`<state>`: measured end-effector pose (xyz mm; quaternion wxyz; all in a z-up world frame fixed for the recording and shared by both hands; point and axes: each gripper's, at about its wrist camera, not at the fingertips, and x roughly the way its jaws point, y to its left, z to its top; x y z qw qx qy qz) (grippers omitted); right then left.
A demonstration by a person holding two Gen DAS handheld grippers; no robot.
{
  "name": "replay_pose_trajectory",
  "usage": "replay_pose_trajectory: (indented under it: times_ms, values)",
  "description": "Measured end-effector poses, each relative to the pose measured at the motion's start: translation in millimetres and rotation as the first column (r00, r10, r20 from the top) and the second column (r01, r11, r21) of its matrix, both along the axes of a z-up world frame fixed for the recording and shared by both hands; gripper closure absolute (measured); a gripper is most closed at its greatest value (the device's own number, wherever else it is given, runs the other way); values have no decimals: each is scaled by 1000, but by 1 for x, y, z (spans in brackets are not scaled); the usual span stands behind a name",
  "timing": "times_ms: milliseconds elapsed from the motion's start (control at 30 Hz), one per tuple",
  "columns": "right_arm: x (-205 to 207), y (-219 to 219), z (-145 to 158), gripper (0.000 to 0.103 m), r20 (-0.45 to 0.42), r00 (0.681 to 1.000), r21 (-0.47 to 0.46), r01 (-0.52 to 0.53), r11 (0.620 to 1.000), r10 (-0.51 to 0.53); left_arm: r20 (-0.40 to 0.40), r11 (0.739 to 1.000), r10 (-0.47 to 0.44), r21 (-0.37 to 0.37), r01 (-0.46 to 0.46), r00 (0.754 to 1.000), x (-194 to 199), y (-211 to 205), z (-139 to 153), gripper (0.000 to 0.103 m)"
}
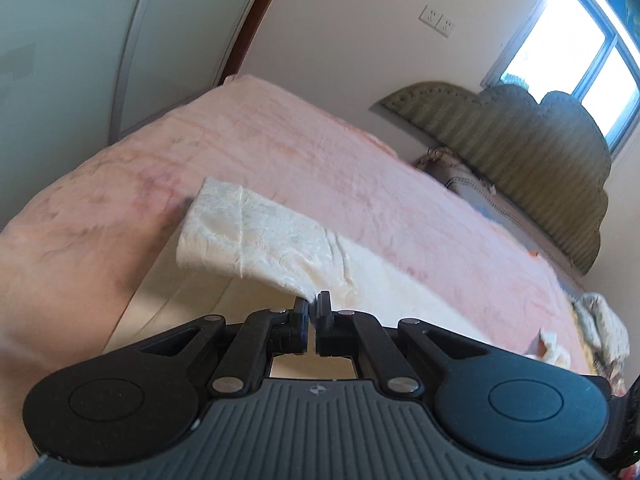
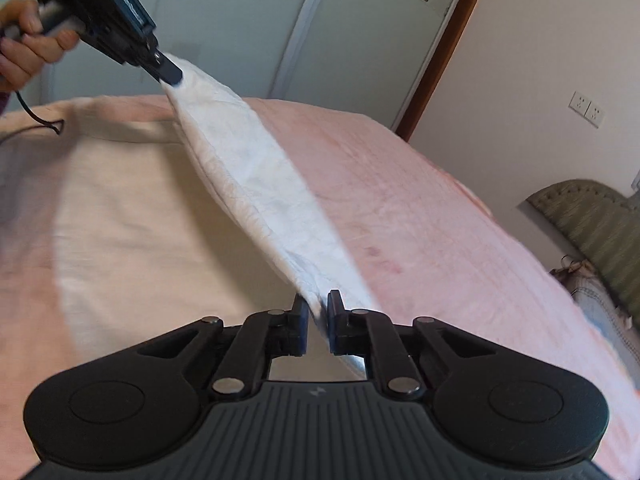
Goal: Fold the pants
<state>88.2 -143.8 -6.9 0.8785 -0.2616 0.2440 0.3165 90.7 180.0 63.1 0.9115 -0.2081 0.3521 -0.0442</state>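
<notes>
The white pants (image 1: 256,236) are a crinkled, partly folded cloth held in the air above the bed. My left gripper (image 1: 313,306) is shut on one corner of them. In the right wrist view the pants (image 2: 260,184) stretch taut between both grippers. My right gripper (image 2: 318,308) is shut on their near end. The left gripper (image 2: 170,74) shows at the upper left, pinching the far end, held by a hand. More cream cloth (image 2: 120,208) lies flat on the bed under the raised part.
The bed has a pink blanket (image 1: 320,160). A green padded headboard (image 1: 520,152) and pillows (image 1: 472,188) are at the right. A wardrobe (image 2: 240,20) stands beyond the bed. A small pile of cloth (image 1: 600,332) lies at the bed's right edge.
</notes>
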Motion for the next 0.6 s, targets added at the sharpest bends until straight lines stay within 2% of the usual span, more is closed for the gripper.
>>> replay_pose_trajectory:
  times_ms: [67, 167, 233, 400, 533, 600]
  values:
    - [-15, 1, -9, 94, -36, 999, 18, 3, 1000, -3, -31, 1000, -7, 13, 7, 999, -11, 2, -12, 102]
    - [-32, 2, -23, 94, -87, 996, 45, 21, 999, -17, -85, 1000, 11, -15, -13, 996, -18, 10, -27, 102]
    - [-38, 1, -28, 94, -114, 993, 70, 29, 997, -21, -90, 999, 24, -24, -26, 996, -23, 15, -29, 102]
    - [-55, 9, -25, 94, -148, 989, 95, 6, 995, 8, -54, 998, 35, 59, -32, 998, -33, 13, -22, 101]
    - [-62, 12, -37, 94, -164, 986, 91, 12, 996, 3, -143, 995, 60, 84, -49, 988, -30, 12, -40, 101]
    - [-66, 9, -37, 94, -167, 986, 105, 20, 994, -2, -137, 996, 70, 68, -61, 988, -36, 16, -41, 100]
